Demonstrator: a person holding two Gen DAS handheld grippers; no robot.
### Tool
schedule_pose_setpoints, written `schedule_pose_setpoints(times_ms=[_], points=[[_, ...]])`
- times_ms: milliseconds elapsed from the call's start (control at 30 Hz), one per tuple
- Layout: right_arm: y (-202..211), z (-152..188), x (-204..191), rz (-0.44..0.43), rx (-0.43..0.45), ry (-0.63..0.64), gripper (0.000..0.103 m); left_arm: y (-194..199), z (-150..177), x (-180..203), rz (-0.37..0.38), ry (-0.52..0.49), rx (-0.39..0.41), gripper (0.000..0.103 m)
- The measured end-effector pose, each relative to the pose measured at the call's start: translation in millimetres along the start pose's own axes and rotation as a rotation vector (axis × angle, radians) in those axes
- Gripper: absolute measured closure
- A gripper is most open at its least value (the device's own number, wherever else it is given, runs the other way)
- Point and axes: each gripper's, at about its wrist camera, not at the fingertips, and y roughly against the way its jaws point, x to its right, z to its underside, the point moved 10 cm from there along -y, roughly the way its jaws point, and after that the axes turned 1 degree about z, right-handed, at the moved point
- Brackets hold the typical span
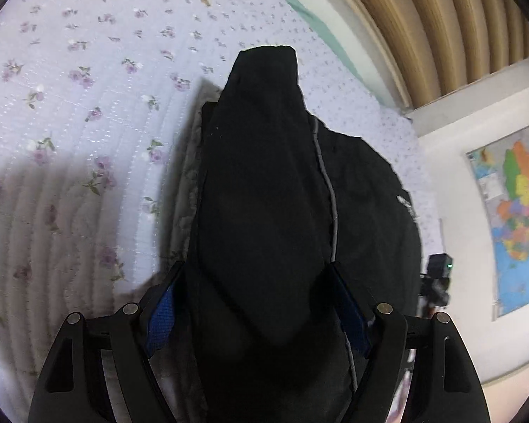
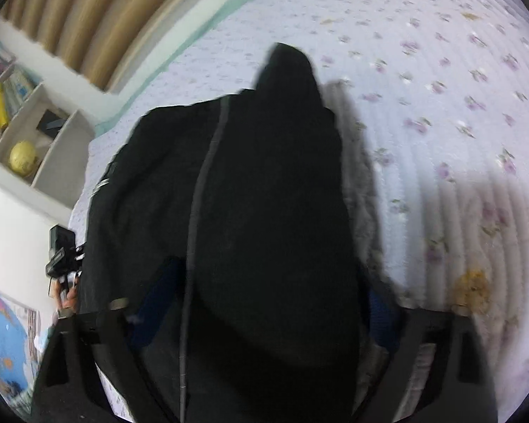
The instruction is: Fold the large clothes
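Note:
A large black garment (image 1: 264,190) with a thin grey seam stripe hangs lifted above the bed; it also fills the middle of the right wrist view (image 2: 257,211). My left gripper (image 1: 257,282) is shut on a thick fold of the garment, which drapes over and between the blue-padded fingers (image 1: 162,317). My right gripper (image 2: 264,282) is shut on another fold of the same garment, its fingertips mostly hidden by cloth. The garment's far end tapers to a narrow tip (image 1: 268,56) over the quilt. Each gripper shows at the edge of the other's view, right (image 1: 437,282) and left (image 2: 61,264).
A lilac floral quilt (image 1: 70,123) covers the bed below. Tan curtains (image 1: 441,17) hang at the far side. A map poster (image 1: 515,218) is on the wall. A white shelf with books and a yellow ball (image 2: 23,157) stands beside the bed.

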Motion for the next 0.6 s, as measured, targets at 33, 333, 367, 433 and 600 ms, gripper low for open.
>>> schedule_pose_setpoints(times_ms=[33, 333, 367, 433, 600], points=[[4, 1, -7, -0.025, 0.017, 0.021, 0.035, 0, 3, 8, 0.057, -0.004, -0.009, 0.028], [-13, 4, -15, -0.054, -0.047, 0.026, 0.02, -27, 18, 20, 0.083, -0.005, -0.102, 0.028], [-18, 3, -15, -0.069, -0.063, 0.008, 0.019, -33, 19, 22, 0.077, -0.007, -0.101, 0.027], [-24, 0, -19, -0.062, -0.07, 0.005, 0.019, -35, 17, 28, 0.055, -0.019, -0.083, 0.027], [1, 1, -51, -0.031, 0.031, 0.135, 0.052, -10, 20, 50, -0.007, -0.093, 0.022, 0.058]])
